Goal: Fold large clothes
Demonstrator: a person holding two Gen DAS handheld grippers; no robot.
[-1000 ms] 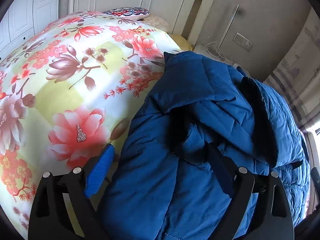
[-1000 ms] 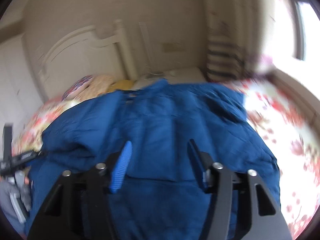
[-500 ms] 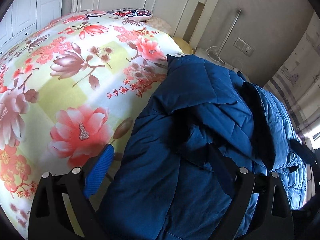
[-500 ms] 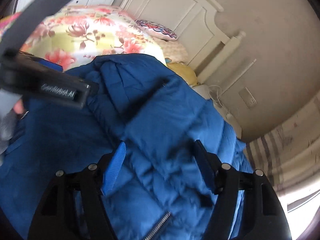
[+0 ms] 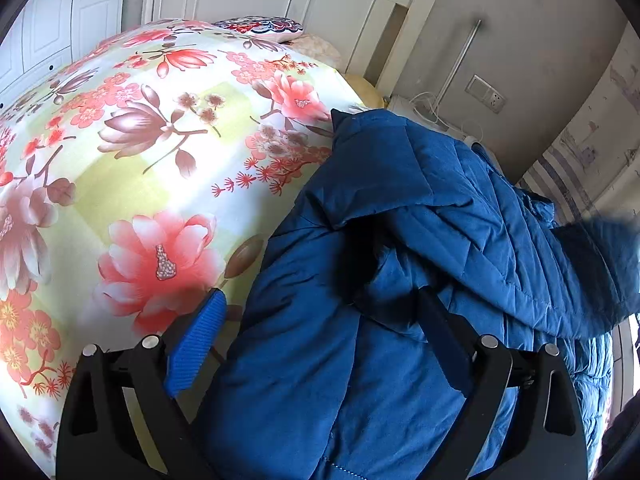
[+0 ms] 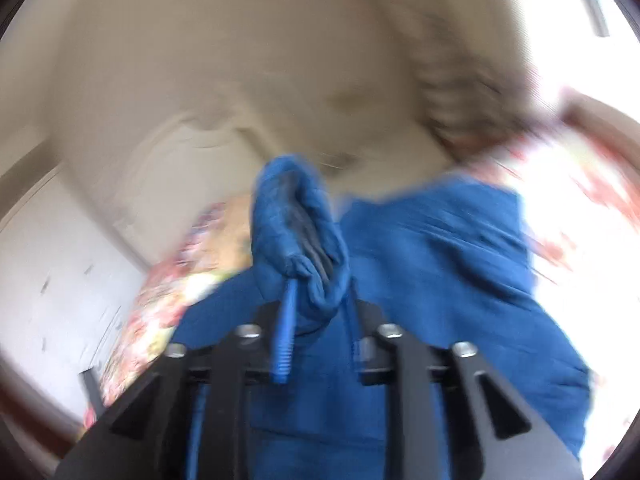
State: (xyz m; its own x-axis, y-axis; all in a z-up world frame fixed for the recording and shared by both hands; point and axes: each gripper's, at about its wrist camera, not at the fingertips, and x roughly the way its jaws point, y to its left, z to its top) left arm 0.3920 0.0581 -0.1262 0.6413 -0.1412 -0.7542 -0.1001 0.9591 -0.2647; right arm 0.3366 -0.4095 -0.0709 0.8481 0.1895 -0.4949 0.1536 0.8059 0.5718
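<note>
A blue padded jacket (image 5: 400, 280) lies on the flowered bed cover (image 5: 140, 184), rumpled, with a sleeve folded over its body. My left gripper (image 5: 320, 320) is open, low over the jacket's near edge, with jacket cloth between its fingers. In the right wrist view, which is blurred, my right gripper (image 6: 320, 300) is shut on a bunched part of the jacket (image 6: 300, 224) and holds it up above the rest of the jacket (image 6: 420, 300).
A white headboard (image 5: 352, 8) and a patterned pillow (image 5: 260, 26) are at the far end of the bed. A wall socket (image 5: 486, 94), cables and a striped curtain (image 5: 560, 184) are at the right. White wardrobe doors (image 5: 48, 32) stand at the left.
My right gripper has closed on a piece of the jacket and lifted it, moving fast. The left gripper has hardly moved and stays open.
</note>
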